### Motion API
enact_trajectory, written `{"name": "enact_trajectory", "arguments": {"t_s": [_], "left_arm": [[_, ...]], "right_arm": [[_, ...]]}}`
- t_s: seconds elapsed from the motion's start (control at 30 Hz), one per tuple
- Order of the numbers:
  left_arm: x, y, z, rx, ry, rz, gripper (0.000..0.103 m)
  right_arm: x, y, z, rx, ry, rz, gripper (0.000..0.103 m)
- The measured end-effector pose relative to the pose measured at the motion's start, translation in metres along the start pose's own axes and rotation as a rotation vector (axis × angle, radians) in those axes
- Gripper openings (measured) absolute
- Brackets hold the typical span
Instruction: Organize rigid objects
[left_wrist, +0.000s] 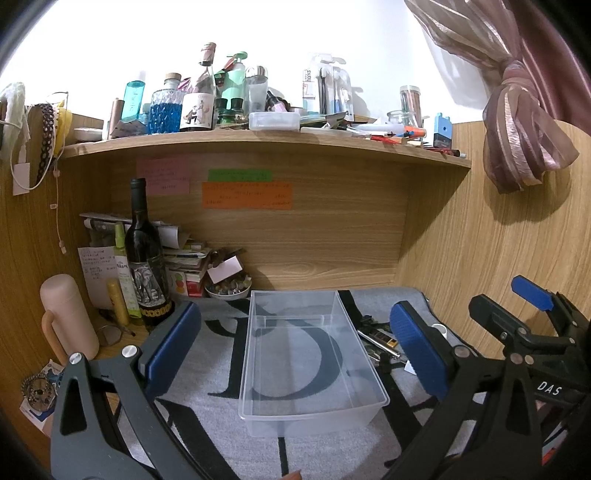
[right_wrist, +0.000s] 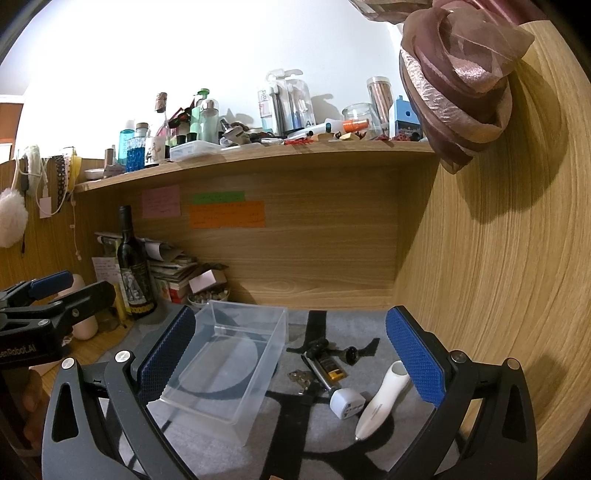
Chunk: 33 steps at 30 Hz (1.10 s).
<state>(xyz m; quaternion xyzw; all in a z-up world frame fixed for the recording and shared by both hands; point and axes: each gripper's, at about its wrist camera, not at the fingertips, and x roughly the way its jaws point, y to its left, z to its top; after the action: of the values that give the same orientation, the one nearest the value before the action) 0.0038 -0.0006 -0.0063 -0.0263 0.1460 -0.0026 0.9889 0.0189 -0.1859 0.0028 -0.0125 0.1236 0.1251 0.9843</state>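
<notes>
We are looking into a wood-grain desk alcove (right_wrist: 314, 258) whose cluttered shelf (left_wrist: 258, 146) is running overhead, well beyond both grippers, with a mauve knotted curtain (right_wrist: 458, 85) hanging up to the right. A grey mat (left_wrist: 207, 398) printed with bold black lettering is covering the desktop beneath us. We are holding the left gripper (left_wrist: 295, 347) spread wide, its blue ribbed pads framing a clear plastic bin (left_wrist: 310, 354) that is sitting empty on the mat directly ahead, between the fingers; the bin is rectangular, thin-walled and glossy. We are holding the right gripper (right_wrist: 291, 358) just as wide, gripping nothing, with the bin lying ahead toward its left finger. A dark wine bottle (left_wrist: 146, 258) is standing far forward-left, beside a matte pink flask (left_wrist: 66, 317). Ahead of the right gripper, toward its right finger, small rigid things are lying on the mat: a smooth white handheld device (right_wrist: 382, 398), a white boxy plug adapter (right_wrist: 347, 404) touching it, and a small black-and-yellow cutter (right_wrist: 327, 369).
</notes>
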Motion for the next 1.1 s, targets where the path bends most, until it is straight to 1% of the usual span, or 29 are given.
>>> {"name": "enact_trajectory", "arguments": {"t_s": [0.33,0.47,0.6,0.67,0.73,0.77,0.8,0.87,0.93,0.97,1.0,1.03,1.1], "left_arm": [[0.001,-0.002,0.003,0.000,0.003,-0.008,0.103],[0.004,0.000,0.005,-0.002,0.005,-0.001,0.103],[0.017,0.013,0.003,-0.033,0.044,-0.054,0.103],[0.028,0.024,0.003,-0.059,0.078,-0.071,0.103],[0.041,0.036,0.002,-0.092,0.120,-0.063,0.093],[0.051,0.044,0.001,-0.110,0.156,-0.048,0.081],[0.059,0.050,0.001,-0.125,0.185,-0.038,0.076],[0.078,0.065,-0.001,-0.163,0.247,-0.037,0.075],[0.098,0.079,-0.003,-0.192,0.311,-0.036,0.068],[0.104,0.083,-0.005,-0.194,0.332,-0.037,0.061],[0.115,0.088,-0.007,-0.198,0.367,-0.041,0.057],[0.128,0.093,-0.010,-0.206,0.413,-0.053,0.055],[0.147,0.099,-0.016,-0.221,0.490,-0.081,0.046]], "right_arm": [[-0.002,0.000,0.001,-0.004,-0.002,0.008,0.103],[0.001,0.000,0.000,-0.006,0.002,0.021,0.103],[0.009,-0.008,-0.003,0.007,0.019,0.016,0.103],[0.014,-0.014,-0.005,0.021,0.034,0.009,0.101],[0.022,-0.023,-0.008,0.036,0.058,-0.001,0.095],[0.024,-0.025,-0.010,0.040,0.069,-0.004,0.088],[0.029,-0.029,-0.012,0.045,0.090,-0.004,0.082],[0.040,-0.036,-0.017,0.058,0.136,-0.002,0.080],[0.047,-0.042,-0.021,0.068,0.165,-0.012,0.078],[0.052,-0.045,-0.024,0.071,0.183,-0.021,0.075],[0.054,-0.048,-0.025,0.073,0.196,-0.028,0.073],[0.058,-0.051,-0.028,0.075,0.213,-0.037,0.072],[0.066,-0.057,-0.033,0.078,0.248,-0.052,0.071]]}}
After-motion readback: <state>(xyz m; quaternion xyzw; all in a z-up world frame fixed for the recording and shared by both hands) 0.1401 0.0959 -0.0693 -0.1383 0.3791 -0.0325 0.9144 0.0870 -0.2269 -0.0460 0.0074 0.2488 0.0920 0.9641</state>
